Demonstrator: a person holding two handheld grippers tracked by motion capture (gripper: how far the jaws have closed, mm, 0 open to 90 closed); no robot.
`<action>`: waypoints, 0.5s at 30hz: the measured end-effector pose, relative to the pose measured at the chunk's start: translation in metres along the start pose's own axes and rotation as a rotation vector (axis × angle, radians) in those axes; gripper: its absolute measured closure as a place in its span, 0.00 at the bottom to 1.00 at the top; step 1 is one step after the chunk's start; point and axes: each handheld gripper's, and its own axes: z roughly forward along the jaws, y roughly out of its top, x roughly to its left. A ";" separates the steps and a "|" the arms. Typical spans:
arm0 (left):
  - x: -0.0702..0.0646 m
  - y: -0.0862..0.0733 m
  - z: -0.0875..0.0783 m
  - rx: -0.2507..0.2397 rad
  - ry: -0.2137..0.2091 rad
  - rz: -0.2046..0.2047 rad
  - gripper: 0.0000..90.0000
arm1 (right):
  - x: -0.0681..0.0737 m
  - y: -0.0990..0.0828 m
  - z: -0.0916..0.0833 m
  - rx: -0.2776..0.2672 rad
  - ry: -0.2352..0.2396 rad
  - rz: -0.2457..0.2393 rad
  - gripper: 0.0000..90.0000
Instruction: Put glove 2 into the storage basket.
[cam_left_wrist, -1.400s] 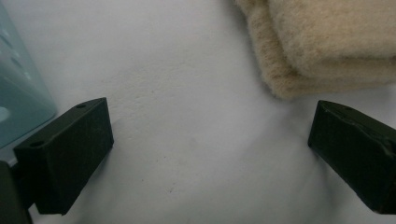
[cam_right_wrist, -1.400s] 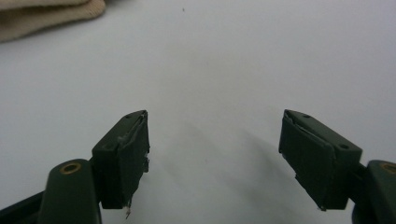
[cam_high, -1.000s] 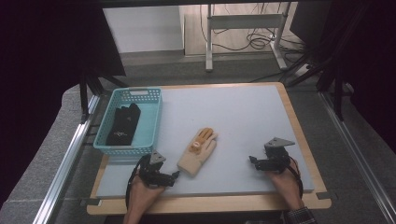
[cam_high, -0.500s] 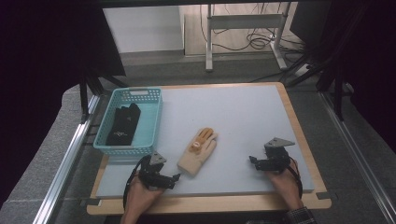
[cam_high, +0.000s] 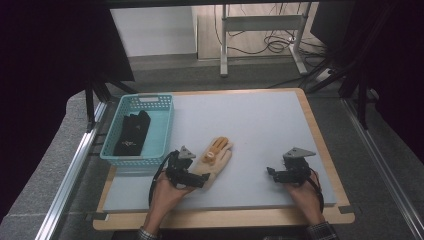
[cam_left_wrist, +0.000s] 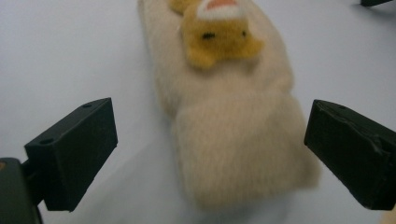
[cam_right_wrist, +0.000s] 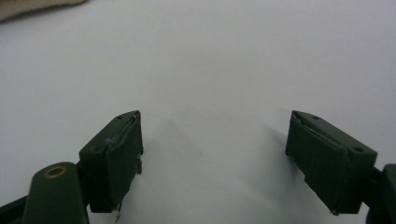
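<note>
Near the front middle of the grey table top (cam_high: 260, 130) lies a cream fleece mitten (cam_high: 216, 161) with a yellow animal face sewn on its back; its long axis runs on a slant, cuff toward the person and to the left, finger end away and to the right. At that cuff sits the left gripper (cam_high: 196, 180), and in its own view (cam_left_wrist: 212, 154) the two black jaws stand spread wide, one on either side of the cuff with bare table showing between each jaw and the fleece, so nothing is pinched. Well apart to the right, the right gripper (cam_high: 276, 173) rests low over bare table; its own view (cam_right_wrist: 215, 149) shows the jaws also spread, with nothing between them, and a corner of the mitten (cam_right_wrist: 37, 7) far off at the top left. At the table's left edge stands a teal plastic basket (cam_high: 162, 131), just beside the mitten's cuff, holding a black glove (cam_high: 131, 132) laid lengthwise inside it.
</note>
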 end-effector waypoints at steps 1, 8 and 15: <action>-0.001 0.007 0.009 0.016 -0.004 0.007 0.04 | 0.000 0.000 0.000 0.000 0.000 0.000 0.20; -0.007 0.024 0.030 0.064 -0.002 0.032 0.05 | 0.000 0.000 0.000 0.000 0.000 -0.001 0.20; -0.013 0.031 0.047 0.112 0.031 0.051 0.08 | 0.000 0.000 0.000 0.000 0.000 -0.001 0.20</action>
